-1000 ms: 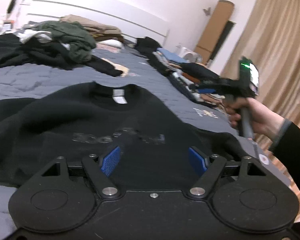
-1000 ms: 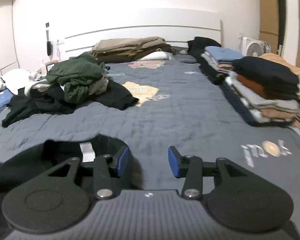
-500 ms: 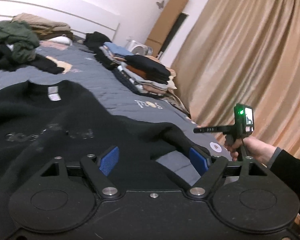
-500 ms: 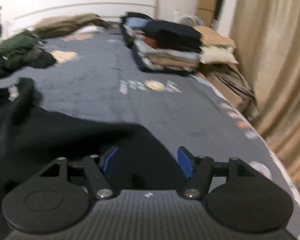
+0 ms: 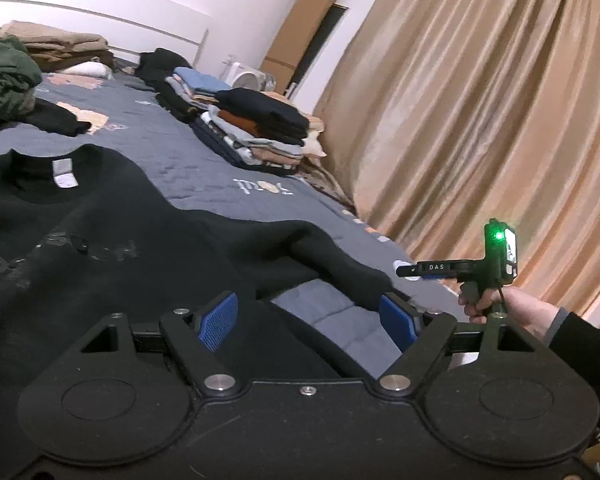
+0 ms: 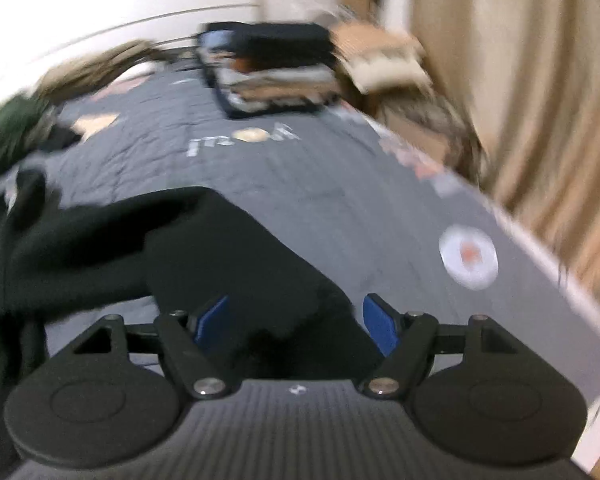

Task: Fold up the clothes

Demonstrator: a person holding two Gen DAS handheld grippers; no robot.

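A black sweatshirt (image 5: 100, 248) is laid face up on the bed (image 5: 204, 176), collar toward the headboard, its right sleeve (image 5: 332, 264) stretched out toward the bed's curtain-side edge. The fabric is judged soft, thick and limp, of moderate weight; sag and bunching are to be expected when it is lifted, and little slip against the quilted cover. Nothing fragile is involved. Hold is best taken at edges: the cuff or the sleeve's outer seam for the sleeve fold, then shoulder and hem. A pinch of one layer in mid-panel would likely drag the rest askew. The left claw (image 5: 308, 320) is seen spread wide over the sweatshirt's lower body beside the sleeve, nothing pinched, pads clear of the cloth. The right claw (image 6: 296, 322) is poised over the sleeve near its end, and its jaws are opening; dark sleeve cloth lies between and beneath the pads, but no pad is seen pressing on it, though blur limits certainty. From the left view the right claw is seen just beyond the sleeve end, above the bed.
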